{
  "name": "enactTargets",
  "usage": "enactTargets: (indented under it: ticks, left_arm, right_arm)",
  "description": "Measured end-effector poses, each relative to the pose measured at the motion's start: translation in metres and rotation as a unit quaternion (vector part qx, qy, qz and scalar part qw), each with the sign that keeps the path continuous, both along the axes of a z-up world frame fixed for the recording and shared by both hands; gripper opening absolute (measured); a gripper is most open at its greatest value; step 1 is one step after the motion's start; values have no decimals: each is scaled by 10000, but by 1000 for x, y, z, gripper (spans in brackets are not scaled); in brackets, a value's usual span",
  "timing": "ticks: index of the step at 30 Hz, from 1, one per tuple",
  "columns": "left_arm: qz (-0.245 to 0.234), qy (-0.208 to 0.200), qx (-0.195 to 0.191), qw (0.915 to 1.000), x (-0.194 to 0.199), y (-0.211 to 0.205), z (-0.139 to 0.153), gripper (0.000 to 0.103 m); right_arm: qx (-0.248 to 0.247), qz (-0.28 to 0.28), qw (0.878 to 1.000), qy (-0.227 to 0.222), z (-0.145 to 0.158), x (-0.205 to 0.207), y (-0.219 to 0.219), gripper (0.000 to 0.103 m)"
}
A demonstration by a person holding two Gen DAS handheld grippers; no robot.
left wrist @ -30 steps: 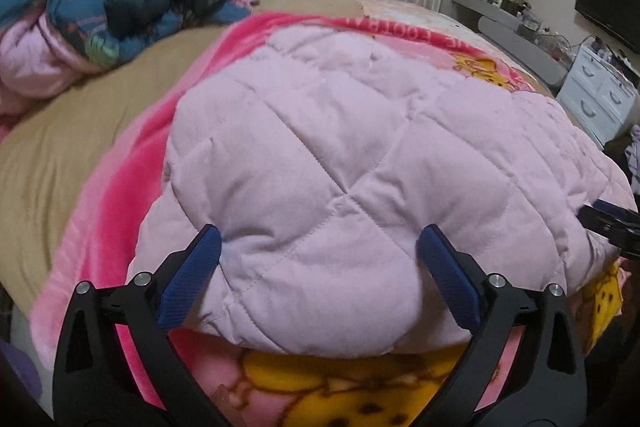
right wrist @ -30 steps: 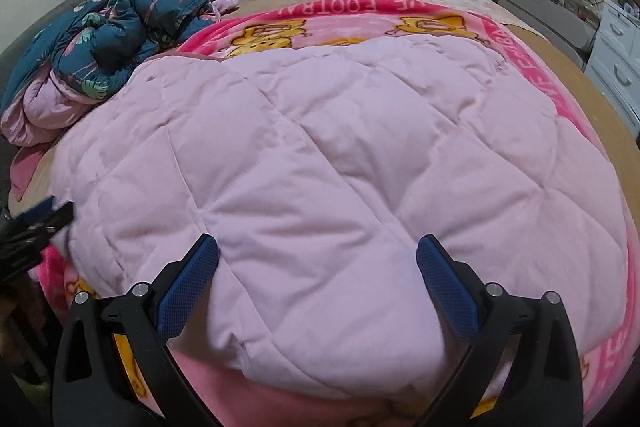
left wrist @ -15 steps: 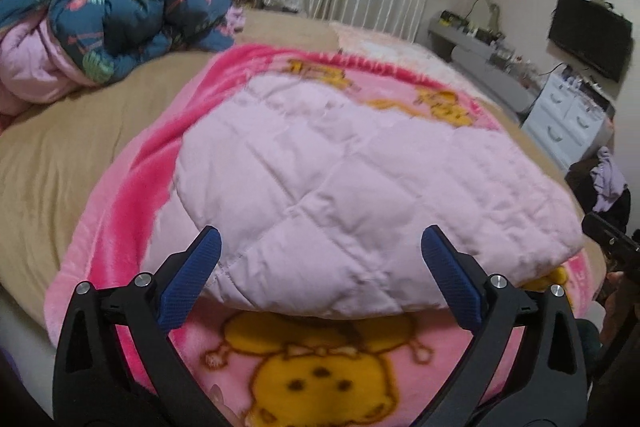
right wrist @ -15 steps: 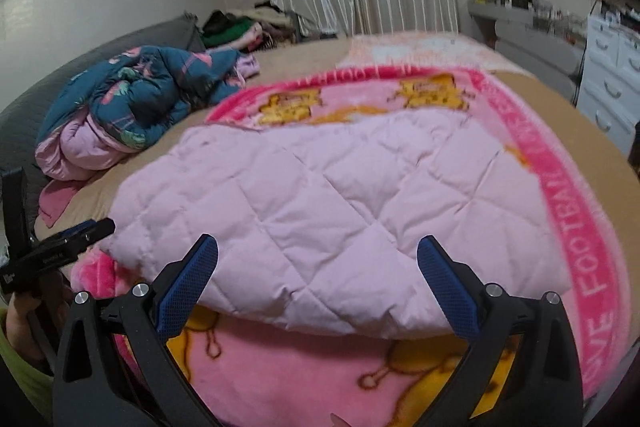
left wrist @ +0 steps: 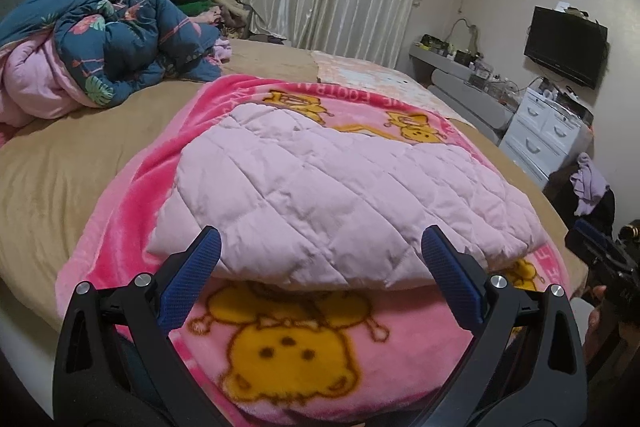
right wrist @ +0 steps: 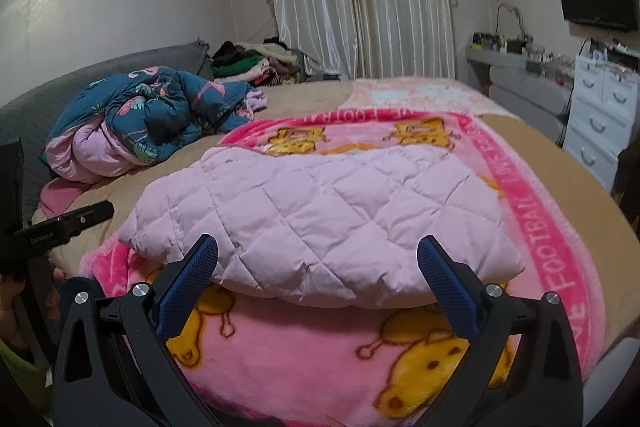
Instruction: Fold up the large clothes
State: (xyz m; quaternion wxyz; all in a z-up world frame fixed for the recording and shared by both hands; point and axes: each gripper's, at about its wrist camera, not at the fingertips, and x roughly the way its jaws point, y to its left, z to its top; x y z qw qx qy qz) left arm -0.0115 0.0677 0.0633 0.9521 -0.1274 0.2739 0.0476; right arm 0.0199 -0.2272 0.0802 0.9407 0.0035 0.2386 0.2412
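Note:
A pale pink quilted garment (left wrist: 340, 195) lies folded into a thick pad on a bright pink cartoon blanket (left wrist: 288, 351) on the bed. It also shows in the right wrist view (right wrist: 332, 219), on the same blanket (right wrist: 304, 359). My left gripper (left wrist: 320, 267) is open and empty, held back from the garment's near edge. My right gripper (right wrist: 318, 273) is open and empty, also short of the near edge. Each gripper shows at the side of the other's view: the right gripper (left wrist: 600, 259), the left gripper (right wrist: 60, 231).
A crumpled blue floral quilt (left wrist: 100, 51) lies at the bed's far left. A clothes pile (right wrist: 256, 63) sits by the curtains. White drawers (left wrist: 548, 135), a grey shelf and a wall TV (left wrist: 568, 47) stand on the right.
Both grippers have drawn back and risen from the garment. It was close under the fingers; now it lies farther off, with the blanket's cartoon print showing in front.

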Motion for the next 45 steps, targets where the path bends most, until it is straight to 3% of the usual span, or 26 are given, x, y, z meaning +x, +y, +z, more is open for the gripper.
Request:
enactTargets:
  ticks: [10,15,20,45]
  left_arm:
    - [-130,-67,54,9999,-22,-19,-13,94]
    - [-54,84,287,9995,-27,-30,-27,94]
    - [-90,57,189,9998,-30,-33,-31,94]
    - [-140,-74,245,9996,-33,-38,-24,94]
  right_arm:
    - [-85,156,9994,-298,-7,-35,6,99]
    - [-230,140,9996,-60,-23,-40,11,99]
    - [-150,122,9992,337,-37,-32,16,99]
    - [-233,48,9994,265,-35,-31,12,99]
